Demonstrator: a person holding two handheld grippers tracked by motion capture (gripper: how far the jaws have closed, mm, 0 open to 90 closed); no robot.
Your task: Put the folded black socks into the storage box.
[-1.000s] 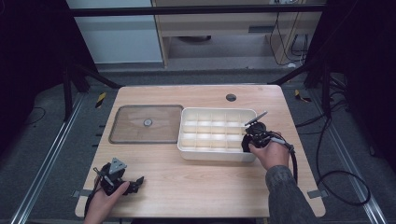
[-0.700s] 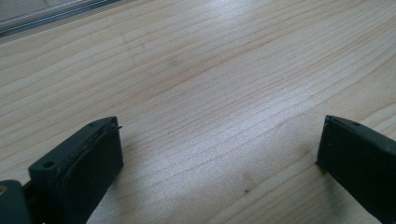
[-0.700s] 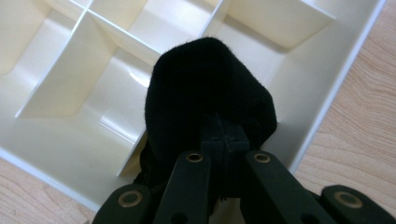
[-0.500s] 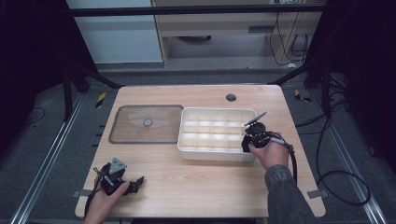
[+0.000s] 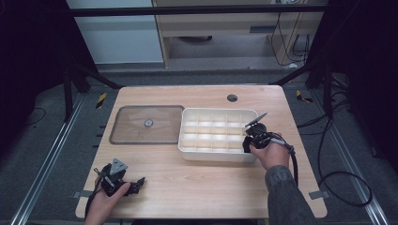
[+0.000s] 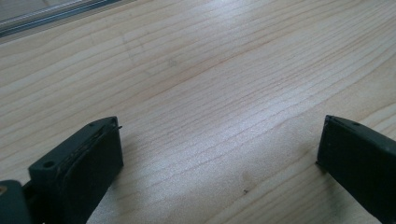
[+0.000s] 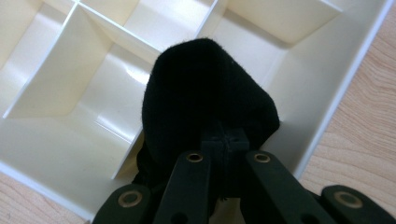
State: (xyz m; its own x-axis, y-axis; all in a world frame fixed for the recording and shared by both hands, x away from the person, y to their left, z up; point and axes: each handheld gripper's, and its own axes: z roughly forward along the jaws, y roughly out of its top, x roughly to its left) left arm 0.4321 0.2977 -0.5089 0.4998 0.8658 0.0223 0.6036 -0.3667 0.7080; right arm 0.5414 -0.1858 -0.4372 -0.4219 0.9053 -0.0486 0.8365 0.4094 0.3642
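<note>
A white divided tray (image 5: 213, 157) stands right of the table's middle. At the tray's right end my right gripper (image 5: 247, 139) is held over the near right compartments. In the right gripper view its jaws are pressed together on a soft black fabric piece (image 7: 205, 93), which bulges up over the tray's compartments (image 7: 299, 74) and hides the gripper tips (image 7: 224, 140). My left gripper (image 5: 135, 182) rests low near the front left of the table. In the left gripper view it (image 6: 219, 144) stands open, its pads (image 6: 88, 158) wide apart over bare wood.
A clear flat lid (image 5: 148, 124) with a small round knob lies left of the tray. A dark round hole (image 5: 232, 98) sits near the table's far edge. Cables trail off the right side. The wooden tabletop (image 6: 210, 70) stretches ahead of the left gripper.
</note>
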